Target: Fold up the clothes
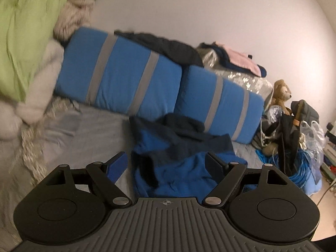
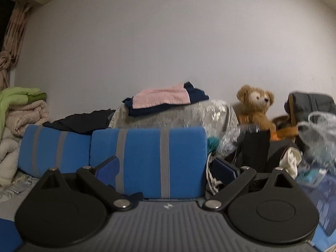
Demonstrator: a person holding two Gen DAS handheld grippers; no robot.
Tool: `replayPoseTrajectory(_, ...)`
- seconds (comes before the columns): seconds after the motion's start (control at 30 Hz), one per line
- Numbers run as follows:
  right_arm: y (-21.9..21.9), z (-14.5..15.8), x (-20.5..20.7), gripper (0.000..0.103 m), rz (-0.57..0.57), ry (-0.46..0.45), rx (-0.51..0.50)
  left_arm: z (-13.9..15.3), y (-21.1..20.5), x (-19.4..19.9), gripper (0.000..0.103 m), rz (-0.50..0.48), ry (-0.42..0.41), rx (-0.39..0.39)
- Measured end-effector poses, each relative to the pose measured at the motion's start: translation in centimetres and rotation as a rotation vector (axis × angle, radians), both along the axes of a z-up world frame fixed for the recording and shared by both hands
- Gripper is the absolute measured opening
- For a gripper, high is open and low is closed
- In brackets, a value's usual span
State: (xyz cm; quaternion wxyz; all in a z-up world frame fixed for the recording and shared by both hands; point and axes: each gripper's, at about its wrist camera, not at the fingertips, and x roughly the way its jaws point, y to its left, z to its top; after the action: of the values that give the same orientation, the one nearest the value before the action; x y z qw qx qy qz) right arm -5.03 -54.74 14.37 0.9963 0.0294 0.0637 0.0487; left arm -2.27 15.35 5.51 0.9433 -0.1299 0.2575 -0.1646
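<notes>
- The blue garment (image 1: 180, 157) is crumpled on the grey bed sheet (image 1: 84, 130), right up against the front of the blue striped cushions (image 1: 130, 79).
- My left gripper (image 1: 168, 166) is spread wide over that heap, holding nothing.
- My right gripper (image 2: 168, 168) is wide open too and empty, facing the cushions.
- Folded pink towel (image 2: 161, 97) sits on a dark stack behind them, teddy bear (image 2: 255, 107) by the bed's right end, I think.
</notes>
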Motion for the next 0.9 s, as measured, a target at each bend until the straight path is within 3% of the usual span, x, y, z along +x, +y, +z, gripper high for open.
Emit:
replayPoseTrajectory(0.23,1.8,-2.3,0.8,0.1,0.037,0.045,-0.016,-4.7,1.0,1.0,0.081,-0.005,0.118,-0.018)
replayPoseTrajectory(0.4,3.8,-3.9,0.6,0.1,0.082,0.046,-0.071,-7.0,3.2,0.5,0.08,0.027,0.185,-0.144)
replayPoseTrajectory(0.73,5.3,-6.5,1.7,0.1,0.138,0.115,-0.039,-10.8,5.2,0.8,0.08,0.02,0.277,-0.441)
replayPoseTrajectory(0.9,6.1,-8.1,1.7,0.1,0.165,0.165,-0.043,-12.6,4.6,1.6,0.067,-0.029,0.343,-0.54)
